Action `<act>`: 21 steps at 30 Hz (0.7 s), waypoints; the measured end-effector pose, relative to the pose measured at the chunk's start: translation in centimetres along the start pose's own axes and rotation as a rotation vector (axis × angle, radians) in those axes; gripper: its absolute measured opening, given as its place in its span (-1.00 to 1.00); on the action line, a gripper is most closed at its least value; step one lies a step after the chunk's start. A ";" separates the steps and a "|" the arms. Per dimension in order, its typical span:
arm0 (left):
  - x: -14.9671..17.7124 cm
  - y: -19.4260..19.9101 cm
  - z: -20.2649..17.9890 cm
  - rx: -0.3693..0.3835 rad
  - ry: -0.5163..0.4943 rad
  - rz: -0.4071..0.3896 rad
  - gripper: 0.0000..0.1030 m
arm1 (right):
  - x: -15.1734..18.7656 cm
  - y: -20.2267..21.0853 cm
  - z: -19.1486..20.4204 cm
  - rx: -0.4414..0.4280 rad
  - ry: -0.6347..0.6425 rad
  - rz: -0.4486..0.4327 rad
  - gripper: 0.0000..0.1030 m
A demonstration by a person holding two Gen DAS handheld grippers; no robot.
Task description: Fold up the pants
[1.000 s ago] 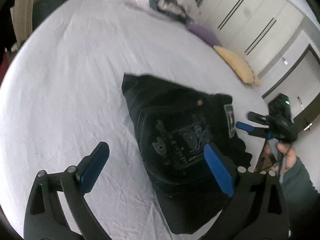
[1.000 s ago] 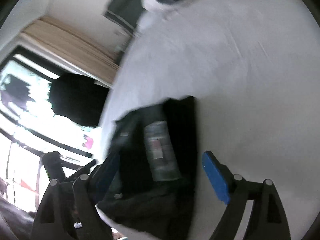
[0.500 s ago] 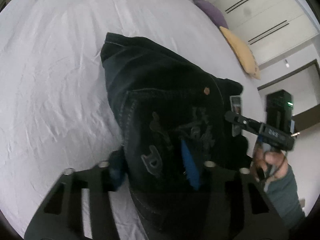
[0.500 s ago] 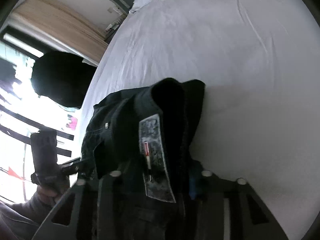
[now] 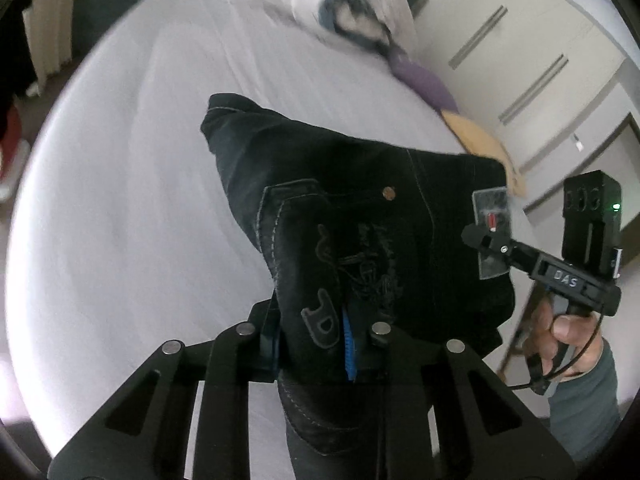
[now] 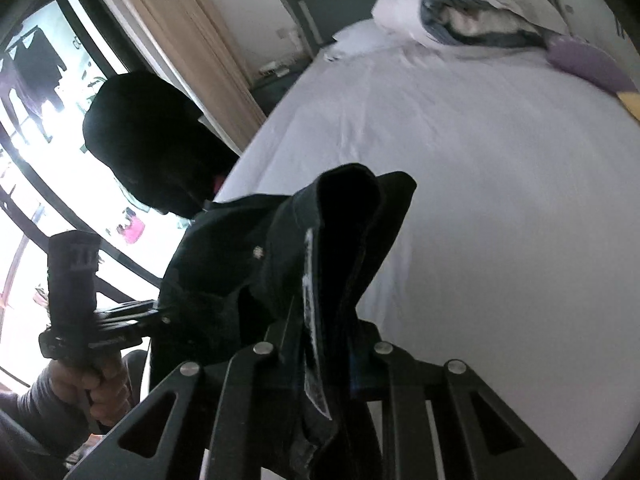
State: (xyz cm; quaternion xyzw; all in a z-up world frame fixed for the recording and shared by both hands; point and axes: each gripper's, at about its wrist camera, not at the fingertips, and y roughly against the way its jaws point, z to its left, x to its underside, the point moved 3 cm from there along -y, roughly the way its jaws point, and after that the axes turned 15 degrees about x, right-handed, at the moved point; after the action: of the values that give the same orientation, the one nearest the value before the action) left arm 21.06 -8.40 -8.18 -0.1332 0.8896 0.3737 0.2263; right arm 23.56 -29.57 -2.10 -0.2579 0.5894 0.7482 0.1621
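The folded black jeans with an embroidered back pocket and a grey waist label are held up above the white bed. My left gripper is shut on the jeans at the pocket side. My right gripper is shut on the jeans at the label edge; it also shows at the right of the left wrist view. The jeans hang bunched between both grippers. The left gripper shows at the lower left of the right wrist view.
White pillows with a grey-blue cloth lie at the head of the bed. A purple cushion and a yellow cushion lie at the bed's right edge. White wardrobe doors stand beyond. A window and beige curtain are left.
Both grippers went from open around the jeans to shut on them. The jeans have since been lifted off the sheet, and both cameras have tilted up toward the headboard.
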 end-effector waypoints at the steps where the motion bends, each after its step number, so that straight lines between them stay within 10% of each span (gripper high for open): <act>1: -0.9 0.5 0.6 -0.022 -0.012 -0.010 -0.61 | -0.9 -0.9 0.6 -0.013 -0.004 -0.002 -0.64; 12: -4.6 -2.3 12.2 -0.152 0.030 0.037 -0.56 | -6.4 -15.4 2.0 -0.049 -0.063 0.117 -0.62; 21: -2.5 -3.2 14.8 -0.219 0.063 -0.036 0.41 | -4.0 -16.8 -1.5 -0.088 -0.209 0.111 0.48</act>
State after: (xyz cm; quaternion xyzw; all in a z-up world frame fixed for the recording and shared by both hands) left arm 29.04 0.30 -17.99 -0.1846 0.8476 0.4601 0.1890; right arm 36.29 -26.54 -13.49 -0.1522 0.5494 0.8039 0.1695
